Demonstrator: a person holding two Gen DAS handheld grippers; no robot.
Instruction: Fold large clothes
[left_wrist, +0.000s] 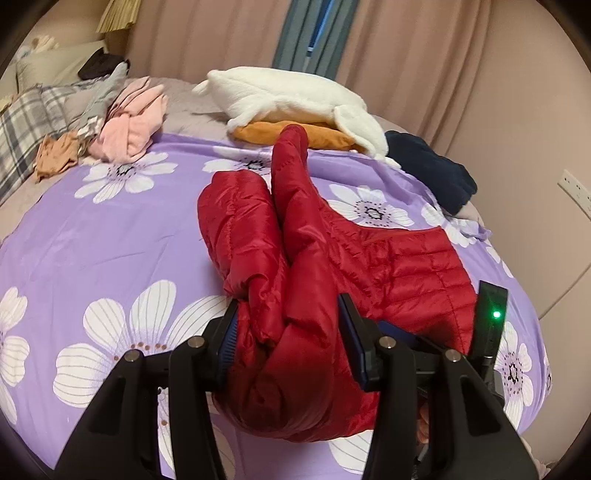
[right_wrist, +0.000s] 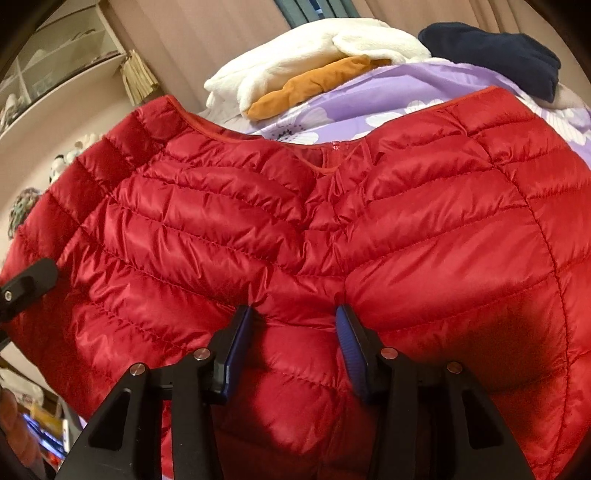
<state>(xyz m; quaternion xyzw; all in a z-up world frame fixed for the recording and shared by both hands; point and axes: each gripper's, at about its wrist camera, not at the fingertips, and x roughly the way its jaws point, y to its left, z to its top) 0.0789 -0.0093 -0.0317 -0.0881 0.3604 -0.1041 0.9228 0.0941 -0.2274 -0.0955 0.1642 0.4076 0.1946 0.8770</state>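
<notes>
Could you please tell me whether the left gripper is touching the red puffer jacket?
Touching. In the left wrist view the left gripper has a thick bunch of the red puffer jacket filling the space between its jaws, pressed against both blue pads.

This is a bedroom in a home. A bed (left_wrist: 92, 236) under a purple sheet printed with white flowers fills the view, with a plaid pillow (left_wrist: 26, 122) at its far end and loose clothes piled on it, among them a pink garment (left_wrist: 133, 122) and a white fleece (left_wrist: 291, 96). Long pinkish curtains (left_wrist: 413, 55) hang behind the bed, and wall shelves (right_wrist: 62, 48) hold small household items.
</notes>
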